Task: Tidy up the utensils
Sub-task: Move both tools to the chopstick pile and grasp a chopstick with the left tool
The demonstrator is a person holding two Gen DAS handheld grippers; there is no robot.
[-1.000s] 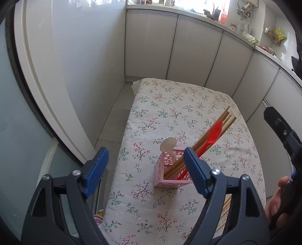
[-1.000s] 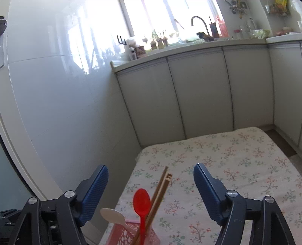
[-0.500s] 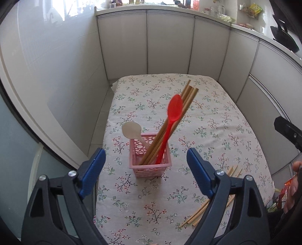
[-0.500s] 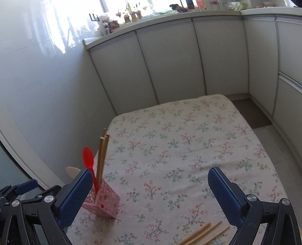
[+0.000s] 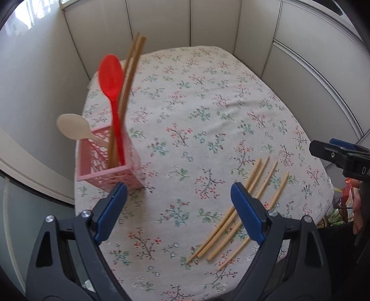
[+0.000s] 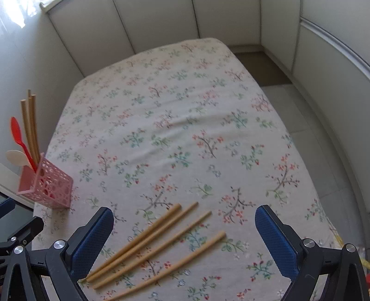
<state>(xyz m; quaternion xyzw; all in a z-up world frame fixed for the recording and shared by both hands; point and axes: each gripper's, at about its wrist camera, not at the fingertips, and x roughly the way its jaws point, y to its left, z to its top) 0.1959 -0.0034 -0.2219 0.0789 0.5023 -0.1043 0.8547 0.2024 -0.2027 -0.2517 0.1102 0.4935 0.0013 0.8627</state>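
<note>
Each hand-held gripper [image 5: 179, 203] has black plastic arms, silver screws and ribbed blue pads [image 6: 275, 243].

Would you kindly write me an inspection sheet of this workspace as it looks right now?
Surface: table under a flowered cloth, a few soft wrinkles.
Job's things: pink basket near the left edge, upright, holding a red spoon, a white spoon and several chopsticks; four loose chopsticks lying flat on the cloth, fanned apart.
Clutter: packaging past the table's right edge, too unclear to name.
Grippers: left gripper opening, nothing between the jaws; right gripper open above the loose chopsticks, not touching.
Cables: nothing seen.
Surroundings: white cabinet doors around the table, tiled floor.
</note>
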